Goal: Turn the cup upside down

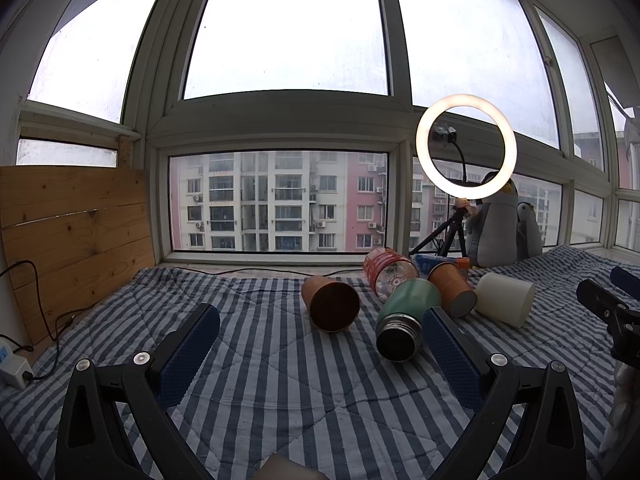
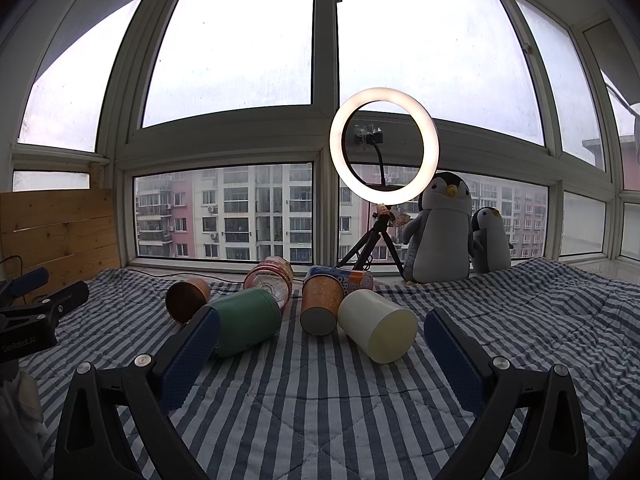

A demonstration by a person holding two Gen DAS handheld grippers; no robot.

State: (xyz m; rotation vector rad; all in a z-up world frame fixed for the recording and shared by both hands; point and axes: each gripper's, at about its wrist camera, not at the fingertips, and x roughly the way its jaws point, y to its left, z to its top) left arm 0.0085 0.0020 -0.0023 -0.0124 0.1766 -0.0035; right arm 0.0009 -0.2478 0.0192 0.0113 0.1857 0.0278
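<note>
Several cups lie on their sides on a striped quilt (image 1: 280,380). A brown paper cup (image 1: 330,306) lies with its mouth toward me; it also shows in the right wrist view (image 2: 187,298). A green steel flask (image 1: 404,320) (image 2: 248,320), an orange paper cup (image 1: 454,288) (image 2: 320,304), a white cup (image 1: 505,299) (image 2: 378,326) and a clear printed cup (image 1: 386,272) (image 2: 272,276) lie beside it. My left gripper (image 1: 320,354) is open and empty, short of the brown cup. My right gripper (image 2: 320,356) is open and empty, short of the white cup.
A lit ring light on a tripod (image 2: 384,146) and two plush penguins (image 2: 440,228) stand at the window sill. A wooden board (image 1: 72,224) leans at the left, with cables and a power strip (image 1: 14,370). A blue snack packet (image 2: 354,278) lies behind the cups.
</note>
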